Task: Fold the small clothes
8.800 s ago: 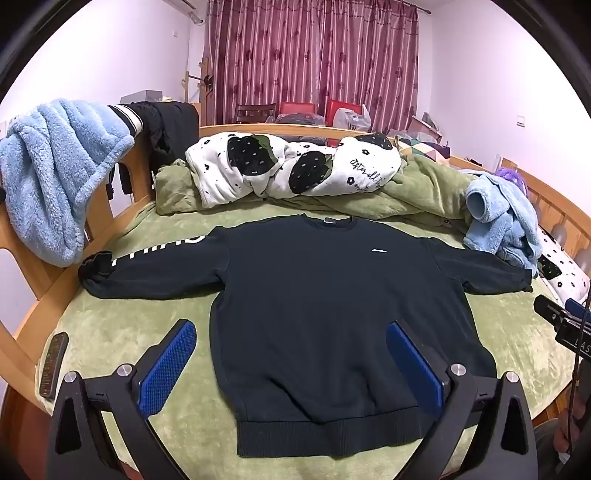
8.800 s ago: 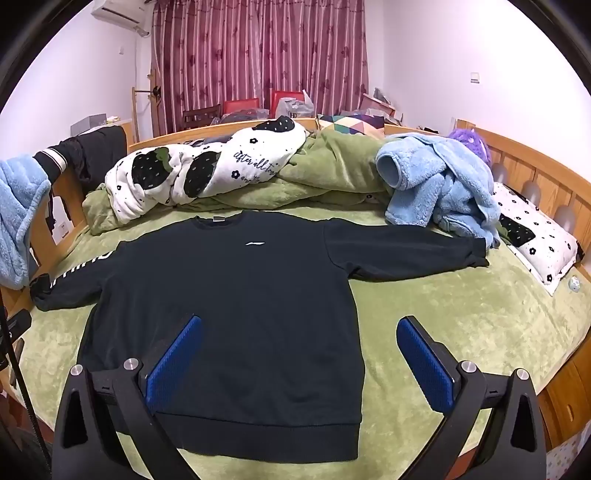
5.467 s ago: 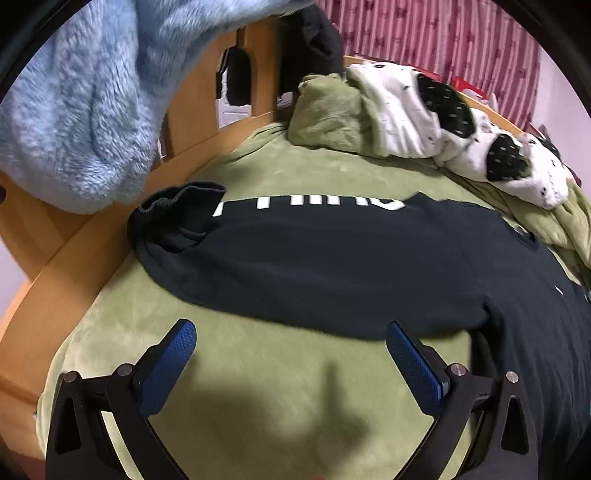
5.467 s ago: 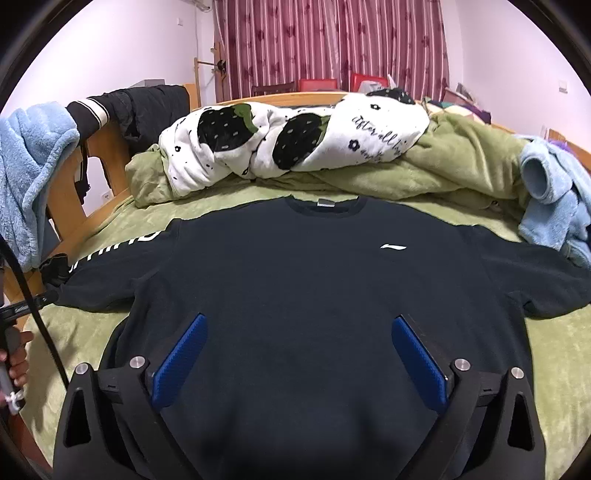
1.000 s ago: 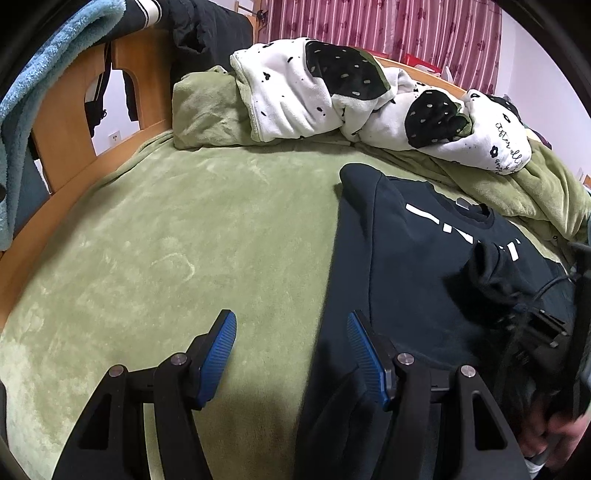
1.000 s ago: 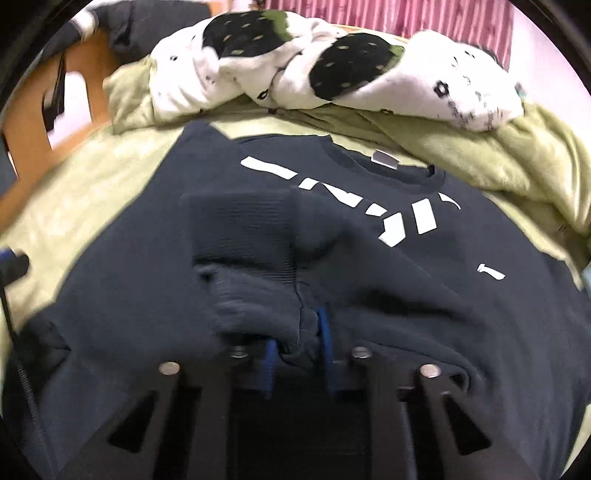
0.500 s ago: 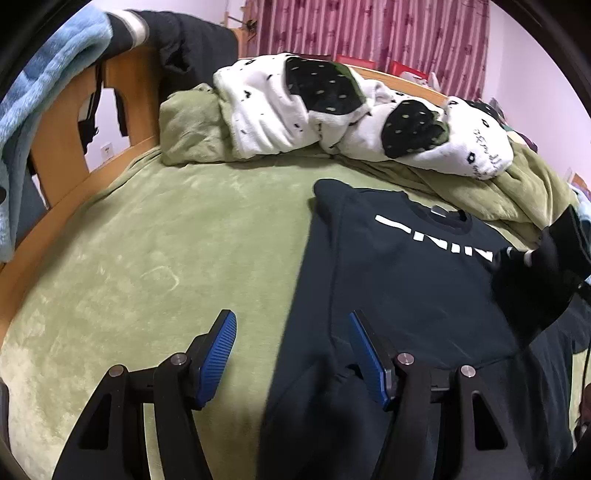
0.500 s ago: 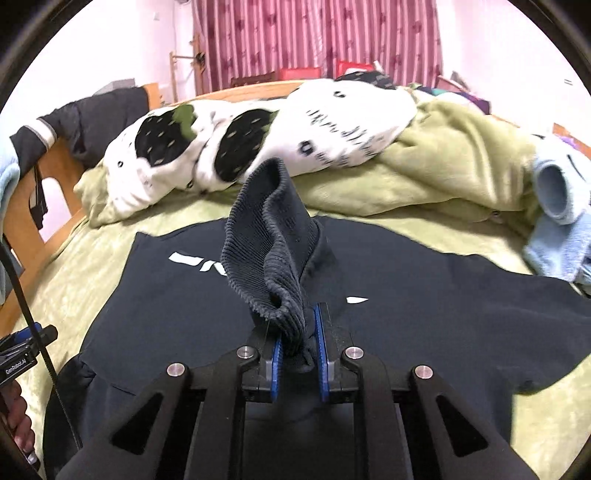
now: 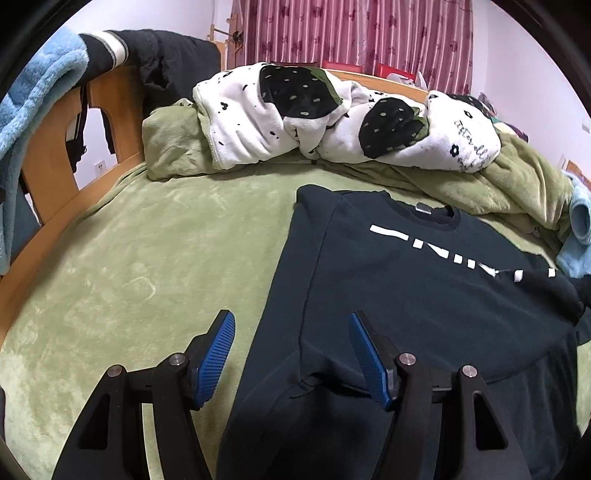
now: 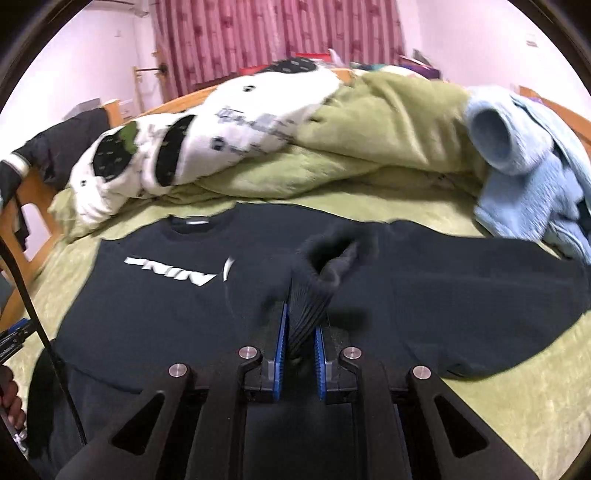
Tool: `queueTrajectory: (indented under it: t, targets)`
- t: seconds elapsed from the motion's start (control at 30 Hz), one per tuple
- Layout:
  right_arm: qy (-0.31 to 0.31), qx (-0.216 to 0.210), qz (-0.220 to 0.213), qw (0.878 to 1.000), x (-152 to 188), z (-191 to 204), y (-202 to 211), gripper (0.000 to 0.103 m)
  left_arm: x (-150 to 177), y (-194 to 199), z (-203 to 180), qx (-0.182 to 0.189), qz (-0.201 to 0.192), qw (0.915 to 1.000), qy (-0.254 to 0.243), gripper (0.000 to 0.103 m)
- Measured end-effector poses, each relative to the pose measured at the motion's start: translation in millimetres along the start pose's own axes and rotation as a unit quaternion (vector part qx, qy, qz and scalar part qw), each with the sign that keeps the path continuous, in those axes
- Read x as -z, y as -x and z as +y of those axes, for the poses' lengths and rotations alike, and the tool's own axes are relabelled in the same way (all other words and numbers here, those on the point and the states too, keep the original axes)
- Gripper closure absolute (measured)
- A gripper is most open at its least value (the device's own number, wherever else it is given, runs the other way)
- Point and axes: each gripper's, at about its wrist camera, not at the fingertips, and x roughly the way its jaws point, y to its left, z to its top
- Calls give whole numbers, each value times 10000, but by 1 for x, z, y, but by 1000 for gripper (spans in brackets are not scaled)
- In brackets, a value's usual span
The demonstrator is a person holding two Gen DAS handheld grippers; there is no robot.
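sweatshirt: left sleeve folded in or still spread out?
Folded in: the lettered sleeve lies across the sweatshirt chest, cuff pinched in the right gripper.

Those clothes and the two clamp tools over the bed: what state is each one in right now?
Black sweatshirt: flat on the bed, left sleeve folded across the chest.
Sleeve cuff: lifted, pinched in the right hand-held gripper.
Left hand-held gripper: open, holding nothing, over the sweatshirt's edge.
White strawberry-print blanket: bunched up.
Light blue fleece garment: crumpled.
Curtains: drawn shut.
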Motion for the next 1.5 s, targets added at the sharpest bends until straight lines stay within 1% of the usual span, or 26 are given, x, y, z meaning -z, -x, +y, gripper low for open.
queueTrajectory:
  t: [0.07, 0.13, 0.17, 0.2, 0.23, 0.3, 0.37, 0.4, 0.47, 0.53, 0.57, 0.6, 0.63, 0.7, 0.77, 0.83, 0.87, 0.97, 1.1, 1.23, 1.4, 1.5]
  targets:
    - [-221, 109, 93, 9997, 5, -19, -9, 84, 3, -4, -3, -37, 36, 10000, -58, 41]
    - [-377, 83, 279, 9989, 10, -37, -17, 84, 6, -9, -7, -60, 102, 9999, -115, 41]
    - [-390, 68, 283, 9988, 11, -42, -18, 83, 7, -11, -8, -76, 114, 9998, -138, 41]
    - [-399, 73, 248, 9989, 12, -46, -17, 75, 8, -12, -9, -84, 124, 9998, -162, 41]
    - [-396, 102, 217, 9989, 12, -48, -17, 71, 9, -14, -11, -95, 131, 9997, -176, 41]
    - [-307, 167, 103, 9993, 12, -48, -13, 55, 12, -17, -11, -122, 155, 9996, -206, 41]
    - [-258, 97, -41, 9996, 14, -45, -11, 48, 14, -19, -12, -120, 184, 9995, -220, 41]
    - [-228, 72, -43, 9997, 16, -45, -12, 48, 14, -20, -12, -137, 202, 9994, -226, 41]
    - [-34, 182, 144, 9997, 23, -40, -24, 48, 14, -21, -11, -126, 218, 9995, -203, 41]
    - [174, 473, 455, 9977, 33, -37, -44, 49, 14, -20, -9, -95, 231, 9996, -150, 41]
    - [183, 626, 664, 9957, 38, -39, -54, 49, 14, -19, -9, -81, 222, 9996, -126, 41]
    - [145, 665, 807, 9944, 40, -41, -60, 49, 13, -18, -8, -75, 208, 9997, -109, 41]
    - [76, 618, 835, 9946, 42, -44, -62, 49, 13, -18, -8, -73, 198, 9997, -102, 41]
    - [43, 555, 768, 9955, 39, -46, -54, 49, 11, -17, -8, -64, 187, 9998, -89, 41]
    - [67, 506, 545, 9972, 31, -47, -38, 48, 10, -16, -8, -49, 185, 9998, -85, 41]
    - [40, 502, 290, 9983, 24, -52, -23, 45, 10, -14, -10, -46, 186, 9998, -88, 41]
    - [3, 506, 232, 9984, 21, -55, -18, 42, 9, -12, -12, -27, 179, 9998, -85, 41]
    - [-194, 593, 83, 9980, 11, -77, -3, 42, 6, -6, -16, -3, 123, 9999, -110, 41]
    - [-453, 865, -34, 9952, 3, -115, 10, 41, 0, 3, -25, 27, -37, 9999, -156, 38]
    - [-681, 1082, -44, 9918, 7, -151, 13, 41, -2, 3, -34, -20, -114, 9998, -163, 35]
    - [-786, 1385, 222, 9870, 26, -189, -5, 41, 0, -2, -46, -184, -153, 9991, -343, 35]
    - [-953, 1457, 363, 9840, 39, -213, -15, 41, 1, -7, -48, -290, -175, 9986, -398, 35]
